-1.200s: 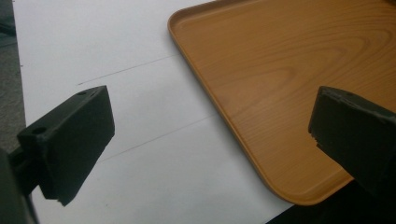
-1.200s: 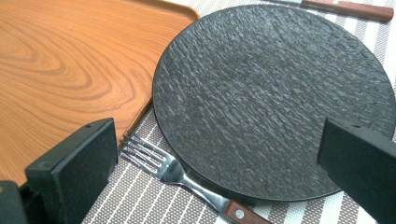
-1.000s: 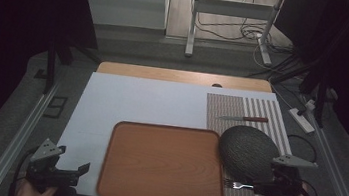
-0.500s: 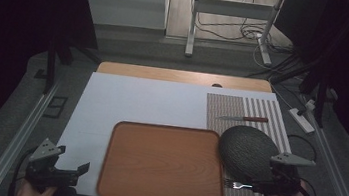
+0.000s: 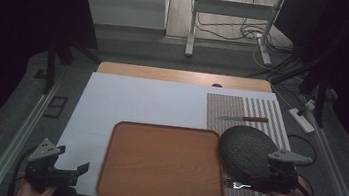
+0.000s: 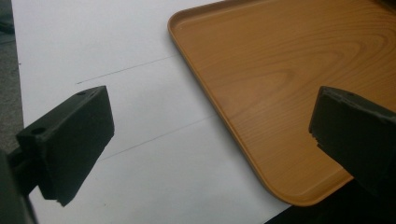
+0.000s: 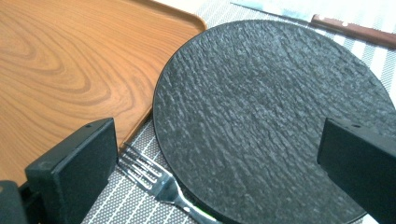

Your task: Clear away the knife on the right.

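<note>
My left gripper point(image 5: 72, 172) hangs at 7 o'clock off the table's near-left corner, jaws spread wide with nothing between them, just beside the tray's point(image 5: 164, 162) near-left corner over the white sheet point(image 5: 137, 98). My right gripper point(image 5: 253, 180) sits at 5 o'clock, jaws also wide apart and gripping nothing, straddling the near edge of the dark plate point(image 5: 247, 147). The plate lies on the striped mat point(image 5: 262, 109), touching the tray's right rim. A fork point(image 7: 159, 179) pokes out from under the plate's near edge, tines toward the tray. A knife point(image 5: 243, 118) lies at 1 o'clock on the mat, beyond the plate.
</note>
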A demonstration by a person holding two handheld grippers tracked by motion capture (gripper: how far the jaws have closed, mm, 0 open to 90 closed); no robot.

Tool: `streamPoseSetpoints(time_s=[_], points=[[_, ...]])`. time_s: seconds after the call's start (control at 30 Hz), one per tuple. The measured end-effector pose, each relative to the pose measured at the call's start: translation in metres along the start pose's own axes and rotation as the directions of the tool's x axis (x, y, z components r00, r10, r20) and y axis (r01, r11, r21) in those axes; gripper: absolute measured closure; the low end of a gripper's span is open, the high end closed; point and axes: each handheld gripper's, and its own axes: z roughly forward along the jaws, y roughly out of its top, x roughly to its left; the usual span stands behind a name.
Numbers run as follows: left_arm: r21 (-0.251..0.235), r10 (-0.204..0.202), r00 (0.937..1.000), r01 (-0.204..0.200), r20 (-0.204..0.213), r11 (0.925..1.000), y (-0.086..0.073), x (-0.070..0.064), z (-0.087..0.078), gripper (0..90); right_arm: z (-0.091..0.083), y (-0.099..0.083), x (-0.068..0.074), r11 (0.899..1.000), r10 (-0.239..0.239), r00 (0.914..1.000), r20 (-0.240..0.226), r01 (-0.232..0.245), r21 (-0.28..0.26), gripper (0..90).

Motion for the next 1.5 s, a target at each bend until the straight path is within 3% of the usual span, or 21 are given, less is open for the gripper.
streamPoseSetpoints(time_s=[0.2, 0.5, 0.6, 0.87, 1.5], points=[[-0.003, -0.007, 1.0, 0.007, 0.002, 1.0, 0.0, 0.001, 0.0, 0.8, 0.003, 0.004, -0.005, 1.0, 0.006, 0.9999, 0.009, -0.006, -0.008, 0.0], [-0.002, -0.014, 0.9999, 0.014, 0.003, 0.9999, 0.0, 0.001, 0.0, 0.8, 0.014, 0.011, -0.016, 1.0, 0.01, 0.9982, -0.059, -0.011, -0.016, 0.0], [-0.001, -0.017, 0.9998, 0.017, 0.004, 0.9999, 0.0, 0.002, 0.0, 0.8, 0.017, 0.013, -0.018, 1.0, 0.011, 0.998, -0.063, -0.011, -0.007, 0.0], [-0.004, -0.022, 0.9997, 0.022, 0.008, 0.9997, 0.0, 0.002, 0.0, 0.7, 0.026, 0.024, -0.023, 1.0, 0.026, 0.9995, -0.018, -0.026, 0.007, 0.0], [-0.002, -0.032, 0.9994, 0.032, 0.011, 0.9995, 0.0, 0.004, 0.001, 0.6, 0.05, 0.047, -0.041, 0.999, 0.034, 0.9994, 0.002, -0.034, 0.025, 0.0]])
